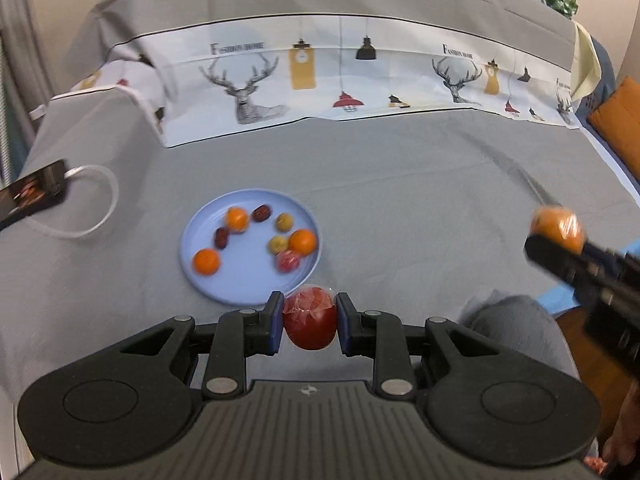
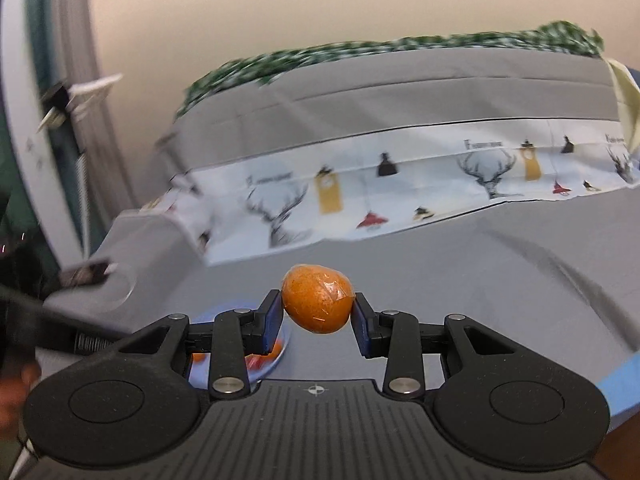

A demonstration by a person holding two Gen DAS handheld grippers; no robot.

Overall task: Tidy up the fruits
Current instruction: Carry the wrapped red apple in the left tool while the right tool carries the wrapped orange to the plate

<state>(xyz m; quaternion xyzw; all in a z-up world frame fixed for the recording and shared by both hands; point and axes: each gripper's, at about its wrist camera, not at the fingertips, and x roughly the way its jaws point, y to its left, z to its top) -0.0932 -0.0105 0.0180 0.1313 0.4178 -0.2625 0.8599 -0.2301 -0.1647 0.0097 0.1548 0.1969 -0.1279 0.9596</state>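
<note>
The bed (image 1: 400, 184), covered in a grey sheet, serves as the work surface; a printed deer-and-lamp cloth (image 1: 320, 76) lies across its far side. A light blue plate (image 1: 208, 276) sits left of centre on the sheet and appears to be the collection point, since it already carries several small fruits: three oranges, darker red pieces and two yellowish ones. A phone (image 1: 32, 194) with a white cable lies at the far left, apart from the plate. The left claw (image 1: 309, 322) is closed on a red fruit (image 1: 310, 326) wrapped in clear film, the pads pressing it from both sides; it is held above the sheet at the plate's near rim, judged to be on its way to the plate. The right claw (image 2: 318, 312) is closed on a film-wrapped orange fruit (image 2: 318, 304), carried well to the right of the plate, likely next for delivery. Both fruits sit squarely between the pads, so neither grip looks at risk.
</note>
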